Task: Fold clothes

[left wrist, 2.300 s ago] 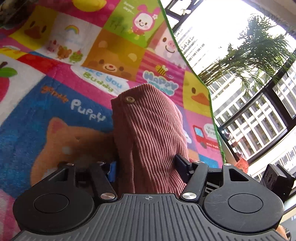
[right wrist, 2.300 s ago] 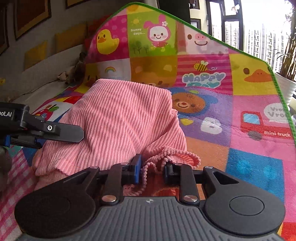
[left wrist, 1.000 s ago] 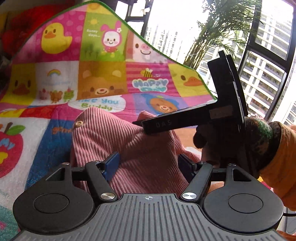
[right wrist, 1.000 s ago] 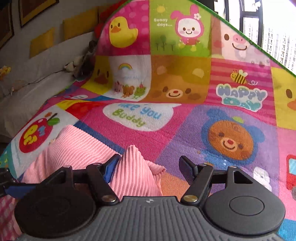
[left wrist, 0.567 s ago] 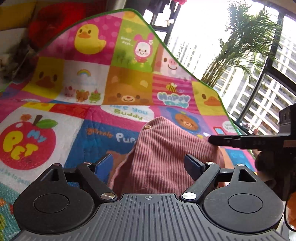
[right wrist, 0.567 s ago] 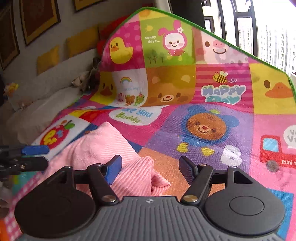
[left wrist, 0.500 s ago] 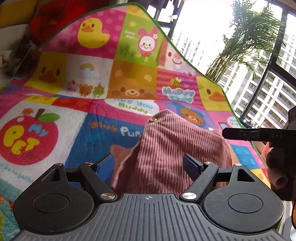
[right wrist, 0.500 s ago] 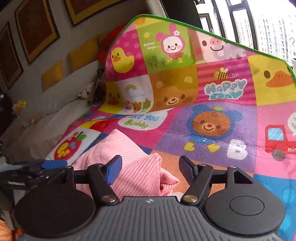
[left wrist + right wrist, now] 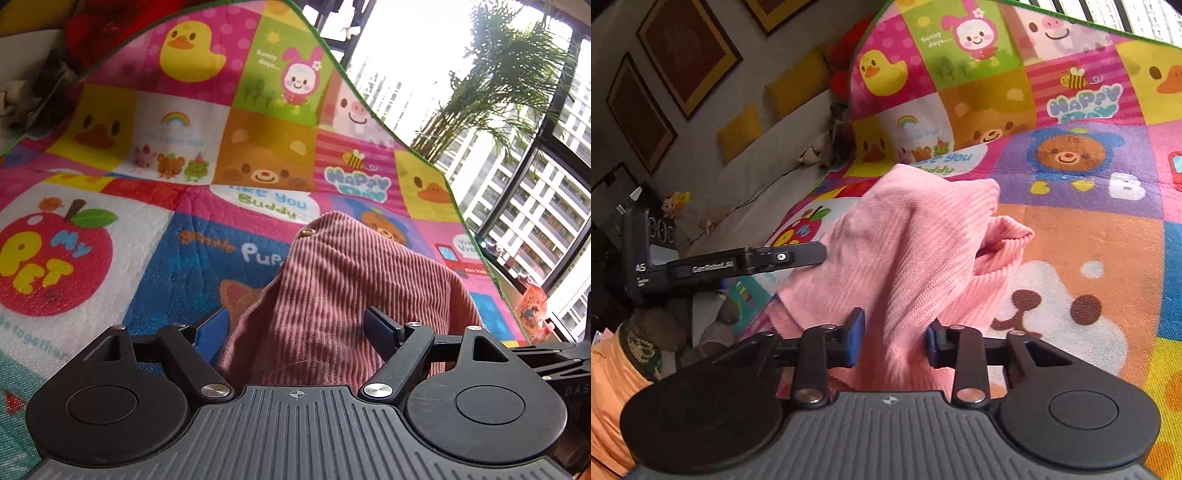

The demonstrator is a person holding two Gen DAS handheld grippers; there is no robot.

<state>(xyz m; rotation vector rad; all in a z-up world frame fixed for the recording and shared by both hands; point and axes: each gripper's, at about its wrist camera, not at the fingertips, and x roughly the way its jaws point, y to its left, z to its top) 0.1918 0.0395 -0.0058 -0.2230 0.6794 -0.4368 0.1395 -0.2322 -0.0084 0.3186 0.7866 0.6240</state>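
So there's this pink ribbed knit garment [image 9: 916, 258] bunched up in a heap on a really loud patchwork play mat [image 9: 1089, 236], sitting on the near part of the mat, partly over the orange panel with the white bear face and the blue "puppy" panel. The right gripper [image 9: 895, 341] has just been closing its jaws and now they're pinched on a fold of the pink knit, with the blue pads [image 9: 856, 341] pressing into the cloth from both sides, so it's got a real hold on the near edge. The left gripper [image 9: 295, 328] is a different story: its jaws are spread wide, with the garment [image 9: 354, 295] mounded up between them. The fabric lies against the right finger, but the left pad [image 9: 212, 334] stands clear of the cloth, so nothing's clamped there. In the left wrist view you can spot a small round button [image 9: 306, 232] at the far top corner of the heap. From the right wrist view the left gripper shows up at the left side of the scene, its finger [image 9: 783, 258] reaching in level and touching the side of the pink pile, and there's an orange sleeve [image 9: 609, 398] with a dark patterned cuff down in the near left corner. Far right in the left view there's a palm plant [image 9: 498, 85] by big windows [image 9: 535, 206].
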